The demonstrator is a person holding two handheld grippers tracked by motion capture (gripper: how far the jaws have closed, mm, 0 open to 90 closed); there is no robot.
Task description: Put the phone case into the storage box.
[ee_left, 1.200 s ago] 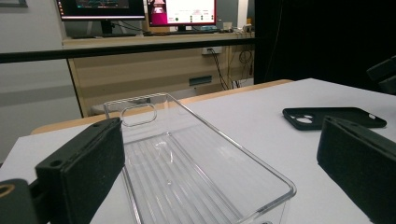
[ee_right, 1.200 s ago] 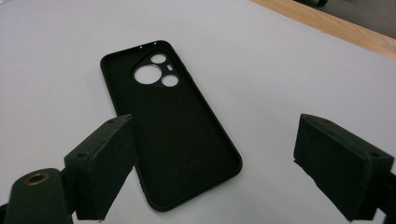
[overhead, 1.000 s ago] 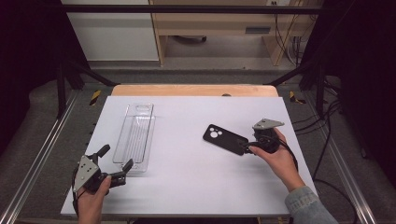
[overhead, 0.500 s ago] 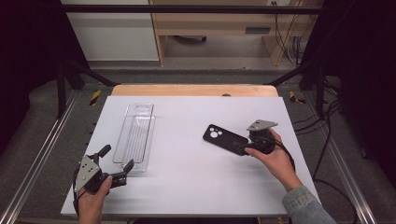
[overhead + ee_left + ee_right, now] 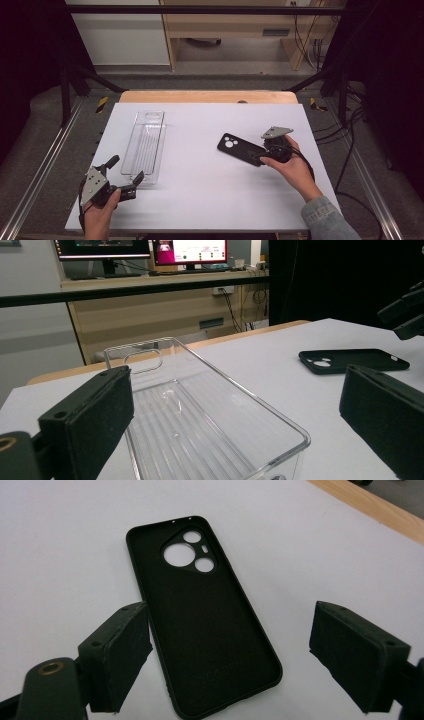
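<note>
Near the bench's (image 5: 200, 200) front left corner, the left gripper (image 5: 125, 175) rests with its jaws spread wide, holding nothing. In the left gripper view the two black pads (image 5: 87, 420) stand far apart, and the near end of a clear tray (image 5: 200, 425) sits between and just beyond them.

The tray (image 5: 145, 147) is see-through plastic, long and narrow, with a ribbed floor and a cut-out handle at its far end. It lies lengthwise on the left half of the bench, its near end just beside the left gripper's tips.

On the right half of the bench lies a phone case (image 5: 241, 149). It is black and matte, open side up, with two round camera holes and one smaller one near its far end. It lies flat and slanted, with the camera end toward the bench's middle.

The right gripper (image 5: 267, 152), held in a hand (image 5: 295, 170) toward the right edge, has its jaws spread. In the right gripper view the case (image 5: 205, 625) lies between the two pads (image 5: 117, 655), its near end reaching in between them, with clear gaps on both sides; neither pad touches it.
</note>
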